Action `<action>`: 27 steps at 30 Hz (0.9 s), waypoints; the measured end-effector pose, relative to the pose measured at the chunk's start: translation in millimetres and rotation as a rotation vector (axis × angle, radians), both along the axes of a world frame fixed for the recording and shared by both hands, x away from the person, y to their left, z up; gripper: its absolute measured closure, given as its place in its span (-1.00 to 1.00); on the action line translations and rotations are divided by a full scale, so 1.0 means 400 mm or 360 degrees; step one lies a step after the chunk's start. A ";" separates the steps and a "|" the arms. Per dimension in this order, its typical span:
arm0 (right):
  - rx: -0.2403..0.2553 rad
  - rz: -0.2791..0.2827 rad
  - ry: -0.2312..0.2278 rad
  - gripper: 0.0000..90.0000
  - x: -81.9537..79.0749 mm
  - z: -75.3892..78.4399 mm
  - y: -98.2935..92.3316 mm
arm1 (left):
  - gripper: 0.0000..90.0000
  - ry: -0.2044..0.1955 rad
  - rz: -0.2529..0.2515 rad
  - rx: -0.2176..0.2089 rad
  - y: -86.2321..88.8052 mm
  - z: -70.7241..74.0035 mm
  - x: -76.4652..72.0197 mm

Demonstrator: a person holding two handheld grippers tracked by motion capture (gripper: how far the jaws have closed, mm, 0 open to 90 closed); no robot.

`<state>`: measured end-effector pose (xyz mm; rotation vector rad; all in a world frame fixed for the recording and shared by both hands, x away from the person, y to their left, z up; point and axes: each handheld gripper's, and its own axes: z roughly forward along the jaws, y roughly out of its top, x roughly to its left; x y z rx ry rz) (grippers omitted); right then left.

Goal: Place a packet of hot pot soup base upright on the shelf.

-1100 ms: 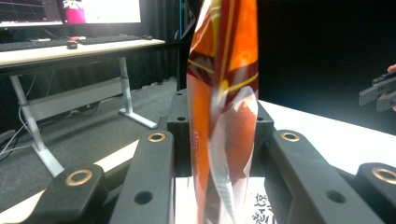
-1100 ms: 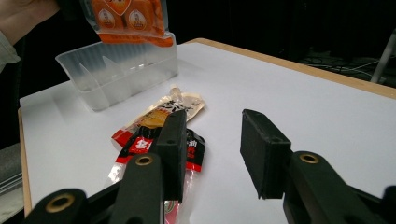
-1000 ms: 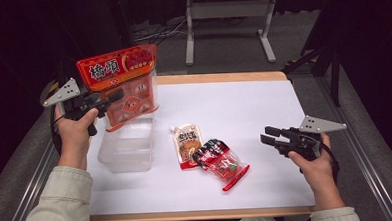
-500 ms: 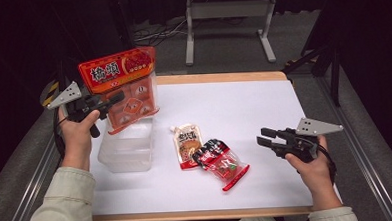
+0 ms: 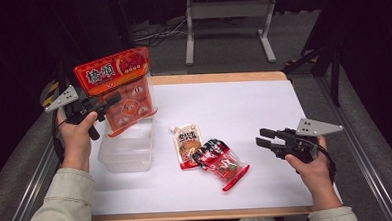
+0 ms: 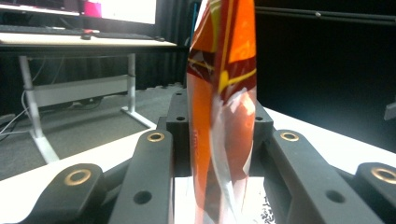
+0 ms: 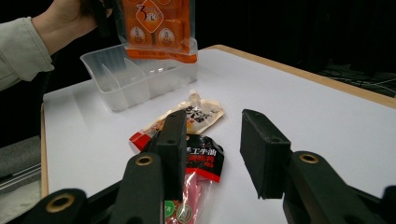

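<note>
A large orange snack packet point(image 5: 118, 89) hangs upright over a clear plastic container point(image 5: 126, 153) at the table's left. My left gripper point(image 5: 114, 101) is shut on the packet's lower half; in the left gripper view the packet point(image 6: 224, 116) stands edge-on, pinched between the black fingers point(image 6: 180, 126). A spouted sauce pouch point(image 5: 187, 145) and a red-and-black packet point(image 5: 221, 162) lie flat mid-table. My right gripper point(image 5: 263, 137) hovers open to their right, its jaws empty. From the right gripper point(image 7: 212, 140) I see the pouch point(image 7: 201, 112) and the red-and-black packet point(image 7: 201, 161) just ahead.
The white tabletop point(image 5: 234, 104) has a wooden rim. The container point(image 7: 140, 79) has inner dividers and holds nothing that I can see. A grey metal stand point(image 5: 227, 19) is on the floor beyond the table's far edge.
My left hand has sunk a little, bringing the orange packet lower over the container. The right gripper has stayed about where it was.
</note>
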<state>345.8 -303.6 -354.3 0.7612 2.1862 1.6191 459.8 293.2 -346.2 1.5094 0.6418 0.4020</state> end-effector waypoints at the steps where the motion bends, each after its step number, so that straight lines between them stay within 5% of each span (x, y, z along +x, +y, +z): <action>1: 0.0003 0.0001 0.0001 0.38 0.001 -0.001 0.000 | 0.58 0.0000 0.0007 -0.0001 0.002 0.000 -0.001; 14: 0.0021 0.0064 0.0004 0.36 0.006 -0.003 0.012 | 0.58 -0.0006 0.0092 -0.0043 0.011 0.002 -0.021; 19: 0.0021 0.0081 0.0003 0.35 0.006 -0.004 0.016 | 0.58 -0.0002 0.0106 0.0056 0.000 -0.003 -0.024; 27: 0.0022 0.0100 -0.0003 0.34 0.004 -0.002 0.020 | 0.58 0.0056 0.0090 0.0034 0.003 -0.034 -0.014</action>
